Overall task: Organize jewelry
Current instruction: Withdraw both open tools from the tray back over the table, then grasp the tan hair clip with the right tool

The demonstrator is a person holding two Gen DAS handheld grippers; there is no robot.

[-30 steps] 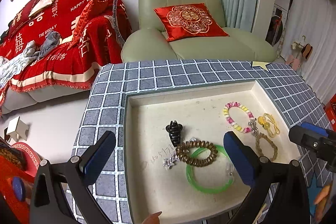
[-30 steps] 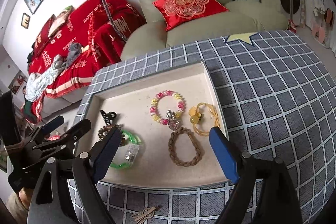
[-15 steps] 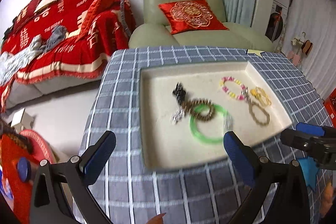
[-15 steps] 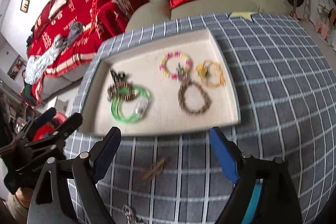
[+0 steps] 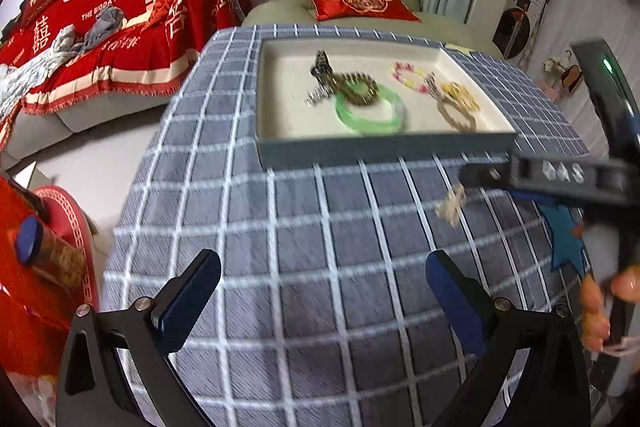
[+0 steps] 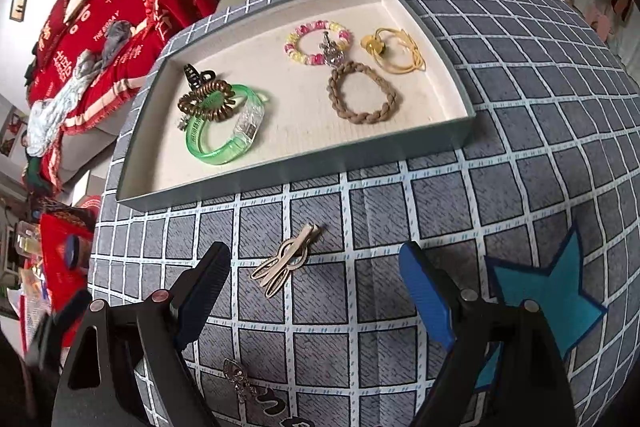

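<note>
Both tongs spread wide, nothing between jaws. Right tongs (image 6: pixel 314 291) hover over gold hair clip (image 6: pixel 286 259) lying on grey checked counter (image 6: pixel 520 155), just in front of tray (image 6: pixel 280 175). Left tongs (image 5: pixel 320 291) above bare counter, well short of tray. In tray: green bangle (image 6: pixel 224 131) with brown coil tie (image 6: pixel 206 101) on top, black claw clip (image 6: pixel 196 75), beaded bracelet (image 6: pixel 316 41), braided brown tie (image 6: pixel 362 93), yellow tie (image 6: pixel 394 53). Silver charm (image 6: pixel 236 377) on counter near left finger of right tongs

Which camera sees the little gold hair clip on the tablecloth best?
The right wrist view: the gold hair clip lies sharp and whole, just ahead of the open right gripper. The left wrist view shows only a pale blur beside the right gripper's finger.
</note>
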